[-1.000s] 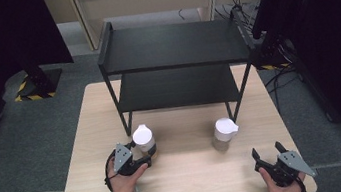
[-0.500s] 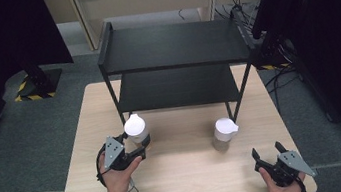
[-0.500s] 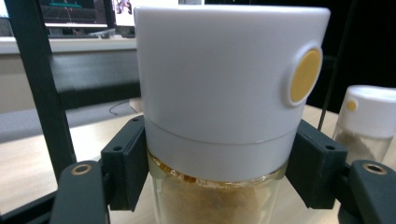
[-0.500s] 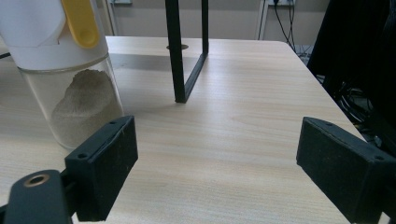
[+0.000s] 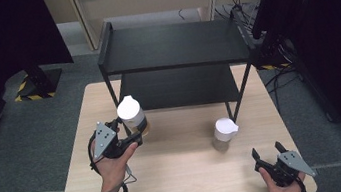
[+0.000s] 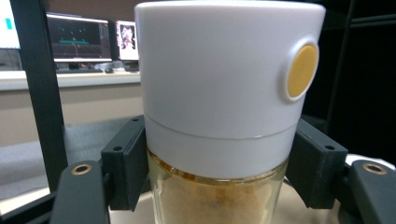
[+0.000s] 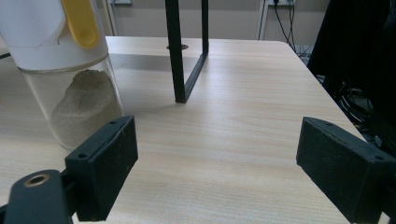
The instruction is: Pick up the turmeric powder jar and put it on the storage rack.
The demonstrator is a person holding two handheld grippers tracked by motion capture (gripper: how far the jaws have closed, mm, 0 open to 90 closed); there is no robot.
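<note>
Step in hand: lift of the clear glass jar with the white cap and tan powder [image 5: 132, 117], judged to be on its way to the black two-tier metal shelf rack [image 5: 171, 45] behind it.
Left gripper [image 5: 131, 138]: jaws clamped on the jar's glass body just under the cap, seen close in the left gripper view [image 6: 219, 196], with a pad [image 6: 125, 168] pressed against each side; round yellow button on the cap faces the camera's right.
Jar position: held clear of the light wooden table [image 5: 181, 185], in front of the rack's left front leg, upright or nearly so.
Right gripper [image 5: 270, 158]: jaws spread wide, holding nothing, resting at the table's near right corner.
Second jar: clear glass, white cap with yellow tab, grey-white powder [image 5: 224, 133]; stands on the table beside the rack's right front leg, untouched.
Next move, judged: carry the held jar forward over a shelf edge, keeping it upright and clear of the leg, then set it down before letting go.
Change since earlier frames: held jar and left hand have risen and shifted leftward; right gripper and second jar unchanged.
</note>
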